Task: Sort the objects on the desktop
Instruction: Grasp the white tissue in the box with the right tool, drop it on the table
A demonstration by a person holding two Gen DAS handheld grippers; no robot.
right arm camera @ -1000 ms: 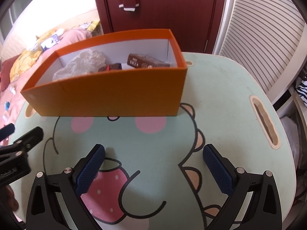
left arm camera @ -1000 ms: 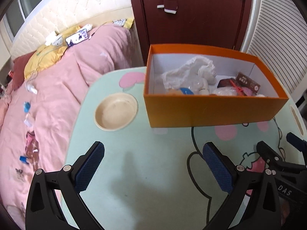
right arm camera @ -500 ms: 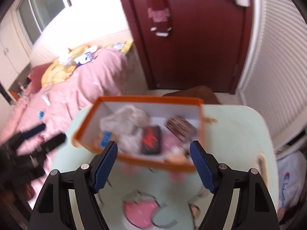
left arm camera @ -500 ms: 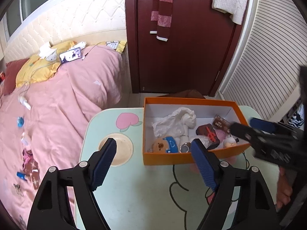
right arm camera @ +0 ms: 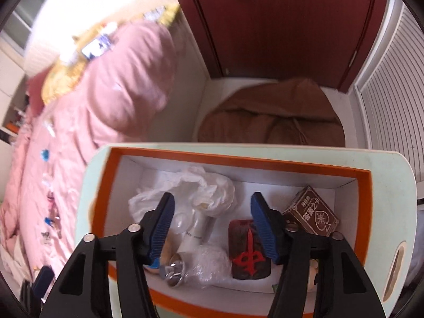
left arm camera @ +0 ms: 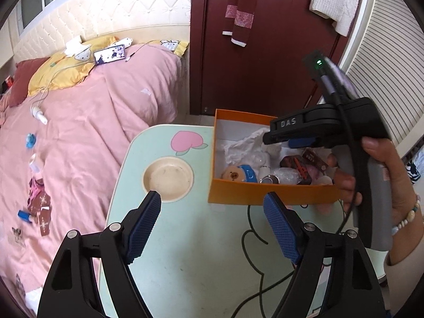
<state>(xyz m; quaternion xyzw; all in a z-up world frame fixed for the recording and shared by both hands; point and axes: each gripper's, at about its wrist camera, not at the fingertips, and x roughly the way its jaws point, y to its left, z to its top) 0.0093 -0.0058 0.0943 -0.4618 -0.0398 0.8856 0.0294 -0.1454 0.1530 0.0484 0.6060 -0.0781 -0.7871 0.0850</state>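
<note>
Box [right arm camera: 265, 160], orange, on worktop [left arm camera: 185, 238], directly below right hand-held gripper [right arm camera: 212, 228]; its jaws closing, nothing gripped, white bottle [right arm camera: 194, 234] and crumpled tissue [right arm camera: 201, 188] beneath gap. Left hand-held gripper [left arm camera: 212, 228] wide apart, empty, box ahead of it, round cup recess [left arm camera: 168, 177] ahead-left.

- The box [left arm camera: 265, 196] is sitting on the surface [left arm camera: 190, 243], with the bed [left arm camera: 79, 137] lying to its left.
- The recessed cup holder [left arm camera: 167, 176] is lying left of the box.
- The card pack [right arm camera: 310, 213] is resting in the box's right end, apparently beside the tile [right arm camera: 249, 250].
</note>
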